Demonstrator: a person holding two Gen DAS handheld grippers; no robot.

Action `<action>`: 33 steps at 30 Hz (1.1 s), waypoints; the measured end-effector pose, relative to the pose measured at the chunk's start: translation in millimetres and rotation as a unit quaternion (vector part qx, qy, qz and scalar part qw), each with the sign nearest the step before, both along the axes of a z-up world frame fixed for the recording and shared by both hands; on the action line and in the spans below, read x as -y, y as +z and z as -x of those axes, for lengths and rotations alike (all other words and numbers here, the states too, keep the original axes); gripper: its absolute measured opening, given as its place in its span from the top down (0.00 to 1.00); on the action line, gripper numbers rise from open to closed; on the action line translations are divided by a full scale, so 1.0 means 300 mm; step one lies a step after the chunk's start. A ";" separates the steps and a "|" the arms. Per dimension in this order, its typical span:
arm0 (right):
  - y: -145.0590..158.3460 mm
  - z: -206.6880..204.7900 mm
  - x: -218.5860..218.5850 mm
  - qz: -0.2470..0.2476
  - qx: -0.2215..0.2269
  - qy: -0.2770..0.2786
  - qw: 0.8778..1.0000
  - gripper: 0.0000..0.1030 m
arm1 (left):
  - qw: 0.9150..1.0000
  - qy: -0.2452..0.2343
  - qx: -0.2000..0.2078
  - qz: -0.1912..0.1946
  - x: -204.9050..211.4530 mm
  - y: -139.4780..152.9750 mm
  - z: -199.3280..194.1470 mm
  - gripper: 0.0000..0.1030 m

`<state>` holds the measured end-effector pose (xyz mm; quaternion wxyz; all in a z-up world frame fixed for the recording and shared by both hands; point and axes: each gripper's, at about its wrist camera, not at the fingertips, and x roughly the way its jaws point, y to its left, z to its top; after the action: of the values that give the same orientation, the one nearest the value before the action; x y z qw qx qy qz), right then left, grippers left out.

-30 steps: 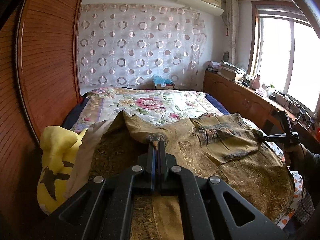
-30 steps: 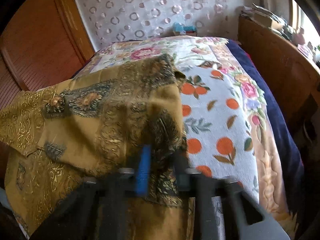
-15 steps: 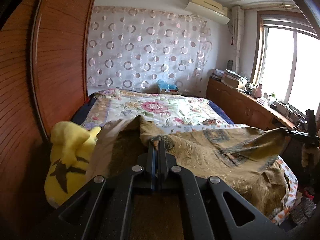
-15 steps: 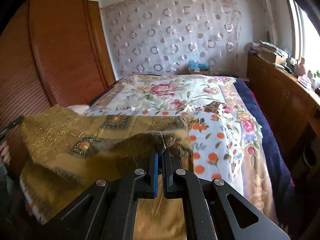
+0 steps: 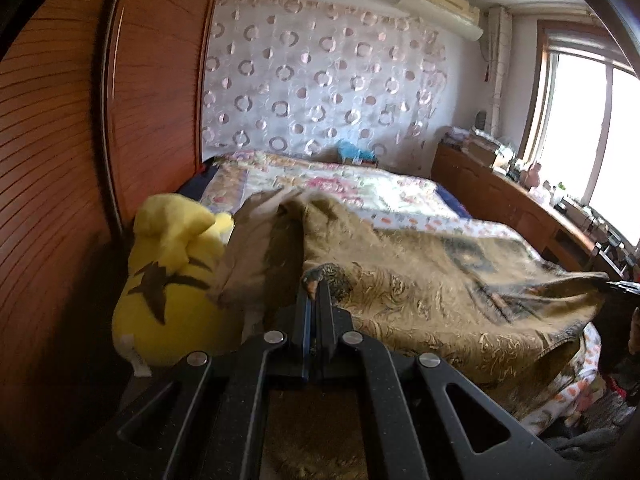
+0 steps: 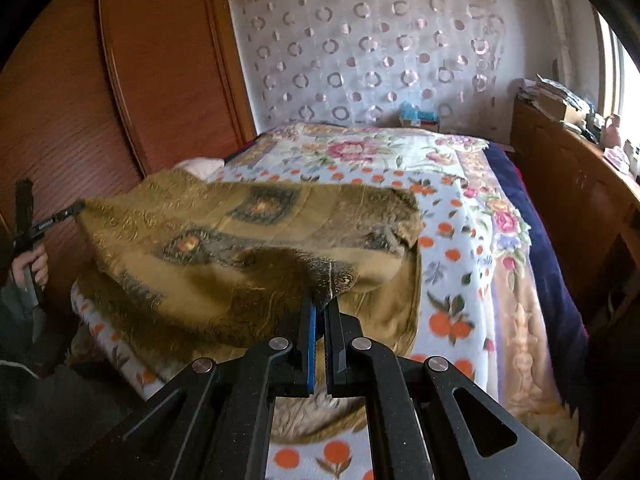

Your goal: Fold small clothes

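While lifted above the bed (image 6: 460,240):
Garment (image 6: 240,248): clamped by left gripper (image 5: 316,286) and right gripper (image 6: 322,300).
Risk: corner slip, if overstretched.

Daylit window (image 5: 608,128), wooden wardrobe (image 5: 60,160), circle-patterned curtain (image 6: 372,48) behind floral bed (image 6: 360,152).

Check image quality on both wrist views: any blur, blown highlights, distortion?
Left wrist: window blown out white, bedspread and garment smeared by motion blur, wardrobe edges bowed by fisheye. Right wrist: sharper, garment pattern readable, dark vignette in corners.
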<state>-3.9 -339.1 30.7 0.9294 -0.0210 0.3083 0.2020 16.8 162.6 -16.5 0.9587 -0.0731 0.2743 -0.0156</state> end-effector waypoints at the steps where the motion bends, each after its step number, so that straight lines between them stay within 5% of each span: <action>1: 0.000 -0.002 -0.002 0.004 -0.004 -0.001 1.000 0.97 | 1.000 0.002 -0.007 -0.006 0.002 -0.013 0.000 0.98; 13: -0.013 0.041 -0.039 0.025 -0.044 -0.007 0.999 0.92 | 0.999 0.009 -0.031 -0.013 0.001 -0.068 0.020 0.95; 17: 0.006 0.062 -0.030 0.033 -0.030 -0.020 0.999 0.76 | 1.000 0.010 -0.022 -0.016 0.006 -0.051 0.035 0.60; 23: -0.011 0.070 -0.006 0.041 -0.024 -0.039 0.998 0.74 | 1.000 -0.001 -0.021 -0.018 0.037 -0.054 0.036 0.25; 33: -0.096 0.069 -0.022 0.087 -0.049 -0.059 0.993 0.74 | 0.998 -0.015 -0.045 -0.028 0.109 -0.127 0.025 0.24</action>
<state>-24.5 -332.6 1.8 0.9180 -0.0740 0.3705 0.1204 9.3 130.0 -54.6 0.9466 -0.0424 0.3190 -0.0189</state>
